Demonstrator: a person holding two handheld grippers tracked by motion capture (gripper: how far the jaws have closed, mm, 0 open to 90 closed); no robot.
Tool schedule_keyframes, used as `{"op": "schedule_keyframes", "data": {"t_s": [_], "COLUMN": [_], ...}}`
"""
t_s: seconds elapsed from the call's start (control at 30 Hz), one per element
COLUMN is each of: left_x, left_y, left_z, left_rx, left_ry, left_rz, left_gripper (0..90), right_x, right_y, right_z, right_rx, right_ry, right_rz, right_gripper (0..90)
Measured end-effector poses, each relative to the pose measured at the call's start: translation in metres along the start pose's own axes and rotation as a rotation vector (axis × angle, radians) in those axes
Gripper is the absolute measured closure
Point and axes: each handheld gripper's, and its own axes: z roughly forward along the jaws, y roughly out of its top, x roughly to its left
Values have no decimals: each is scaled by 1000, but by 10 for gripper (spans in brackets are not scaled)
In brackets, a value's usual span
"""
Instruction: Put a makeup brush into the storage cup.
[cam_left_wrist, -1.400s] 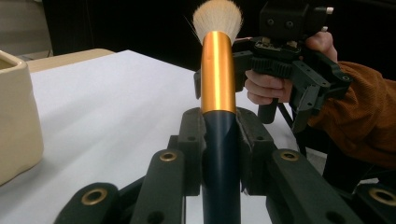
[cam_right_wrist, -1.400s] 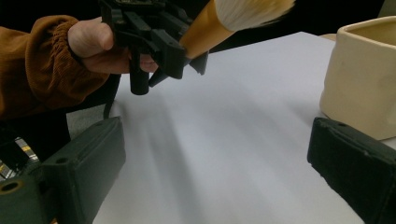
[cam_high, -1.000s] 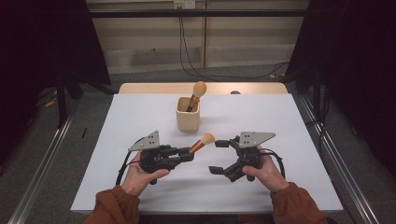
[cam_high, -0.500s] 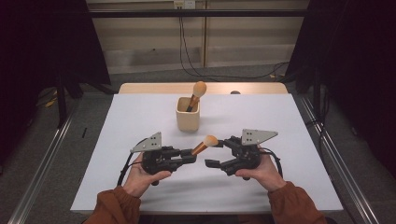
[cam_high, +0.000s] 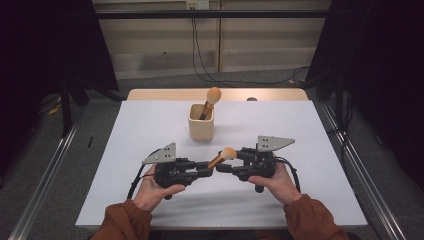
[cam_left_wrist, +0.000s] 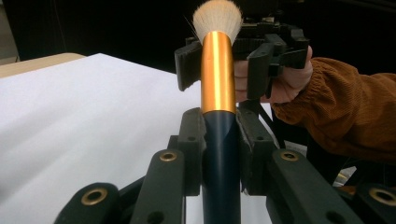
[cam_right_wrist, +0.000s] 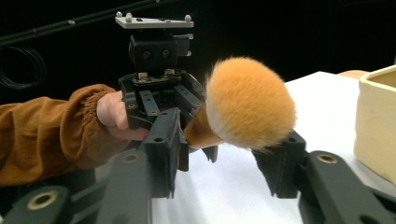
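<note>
A makeup brush (cam_high: 222, 156) with a dark handle, gold ferrule (cam_left_wrist: 218, 70) and orange-tipped bristles (cam_right_wrist: 250, 102) is held level over the white table (cam_high: 150, 125). My left gripper (cam_high: 207, 168) is shut on its dark handle (cam_left_wrist: 219, 154). My right gripper (cam_high: 223, 165) faces it from the right with the ferrule and bristles between its jaws. Those jaws have just been closing. In the left gripper view a gap still shows on one side of the ferrule. A second brush (cam_high: 210, 100) stands in a cream cup (cam_high: 201, 128) behind.
The cream cup (cam_right_wrist: 378, 121) stands close by, just beyond the two grippers at mid-table. A wooden strip (cam_high: 150, 94) runs along the table's far edge. Metal rails (cam_high: 50, 170) flank the table on both sides. Cables trail from each gripper toward the person's orange sleeves (cam_high: 310, 220).
The right gripper's jaws have narrowed from wide open to close around the brush head. Both hands have kept their places, and the left grip on the handle is unchanged.
</note>
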Motion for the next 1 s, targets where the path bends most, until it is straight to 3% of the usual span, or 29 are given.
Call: {"op": "schedule_keyframes", "data": {"t_s": [0.4, 0.73, 1.0], "left_x": [1, 2, 3], "left_y": [3, 2, 1], "left_z": [2, 2, 3], "left_rx": [-11, -2, 4], "left_ry": [-5, -12, -7], "left_rz": [0, 8, 4], "left_gripper": [740, 733, 712], "right_x": [-3, -5, -5], "right_y": [-1, -3, -3], "right_z": [2, 1, 1], "right_rx": [-39, -53, -41], "right_ry": [29, 72, 79], "right_rz": [48, 94, 101], "right_gripper": [688, 730, 746]}}
